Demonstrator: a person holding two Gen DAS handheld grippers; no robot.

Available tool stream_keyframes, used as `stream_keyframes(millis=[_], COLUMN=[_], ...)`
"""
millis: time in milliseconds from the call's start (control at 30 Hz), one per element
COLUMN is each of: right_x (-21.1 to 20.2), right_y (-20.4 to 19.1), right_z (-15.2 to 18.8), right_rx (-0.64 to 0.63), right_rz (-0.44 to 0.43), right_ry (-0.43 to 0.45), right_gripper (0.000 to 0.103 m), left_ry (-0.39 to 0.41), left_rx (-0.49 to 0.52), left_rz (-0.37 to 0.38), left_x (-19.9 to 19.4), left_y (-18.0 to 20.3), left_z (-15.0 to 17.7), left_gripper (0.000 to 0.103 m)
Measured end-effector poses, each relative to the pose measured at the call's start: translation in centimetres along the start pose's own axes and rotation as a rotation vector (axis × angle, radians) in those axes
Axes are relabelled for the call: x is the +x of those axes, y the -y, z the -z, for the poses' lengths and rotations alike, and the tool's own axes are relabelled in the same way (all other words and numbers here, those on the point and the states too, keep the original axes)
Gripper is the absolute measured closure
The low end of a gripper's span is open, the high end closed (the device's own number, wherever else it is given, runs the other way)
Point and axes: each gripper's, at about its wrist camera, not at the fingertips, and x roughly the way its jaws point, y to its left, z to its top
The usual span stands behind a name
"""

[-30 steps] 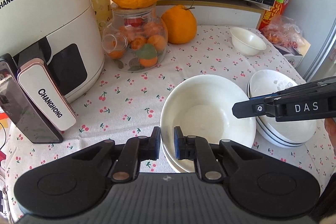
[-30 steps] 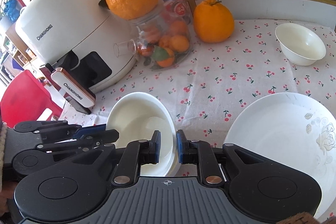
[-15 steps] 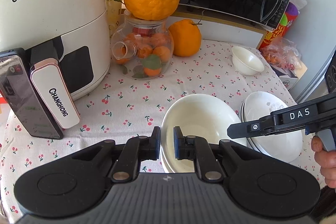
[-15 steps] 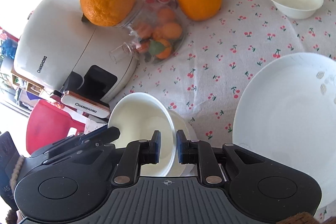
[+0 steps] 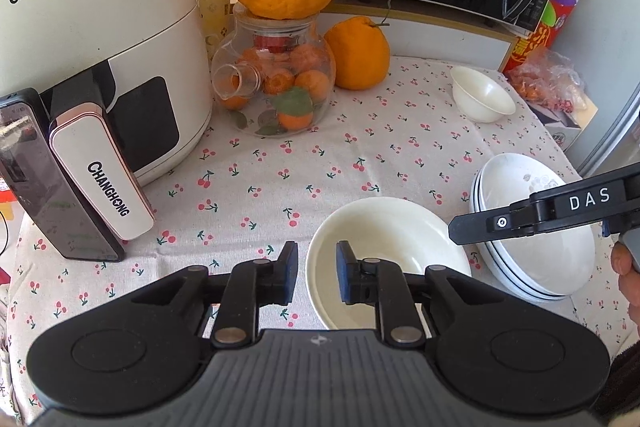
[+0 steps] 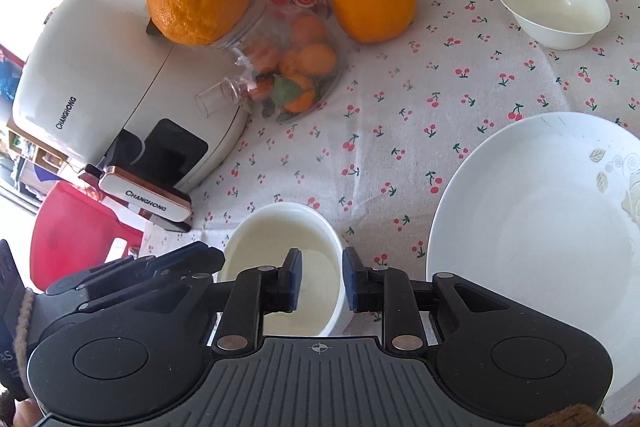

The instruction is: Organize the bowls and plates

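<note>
Two tools straddle opposite rims of the cream bowl (image 5: pixel 384 251) at the bench's near edge: left tool (image 5: pixel 317 277) and right tool (image 6: pixel 321 281), jaws just eased apart, pads clear. Risk: retreating pad catches the rim, knocking it into the plate stack (image 5: pixel 536 255) beside it.

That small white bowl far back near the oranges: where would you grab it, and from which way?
The small bowl sits upright and alone on the cloth, so its thin flared rim is probably the best hold. I'd come down from above with one finger inside and one outside the near edge of the rim, which faces the hand-held grippers. Its rounded wall would likely slip in a side pinch.
</note>
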Motion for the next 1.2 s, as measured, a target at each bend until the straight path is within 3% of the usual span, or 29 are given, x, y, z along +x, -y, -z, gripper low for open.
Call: stream_keyframes(millis=[200, 467, 567, 767, 1200], right_x=[-0.5, -2.8, -3.8, -5.1, -7.0], right_y=[-0.2, 0.5, 1.6, 4.4, 9.1], right_z=[-0.2, -1.2, -1.7, -2.5, -3.3], right_rx=[-0.028, -0.061, -0.053, 0.007, 0.037], right_rz=[0.013, 0.023, 0.040, 0.071, 0.181], right_ry=[0.029, 0.131, 0.175, 0.217, 0.314], right_gripper=[0.070, 0.040, 0.034, 0.028, 0.017], left_ry=[0.007, 0.035, 0.045, 0.044, 0.041], left_rx=[-0.003, -0.018, -0.019, -0.013, 0.015], left_rz=[0.000, 0.017, 0.020, 0.017, 0.000], left_x=[0.1, 0.1, 0.1, 1.1, 3.5], left_y=[0.3, 1.4, 1.9, 3.0, 6.6], left_z=[-0.2, -1.3, -1.7, -2.3, -3.5], left_gripper=[0.075, 0.051, 0.044, 0.033, 0.020])
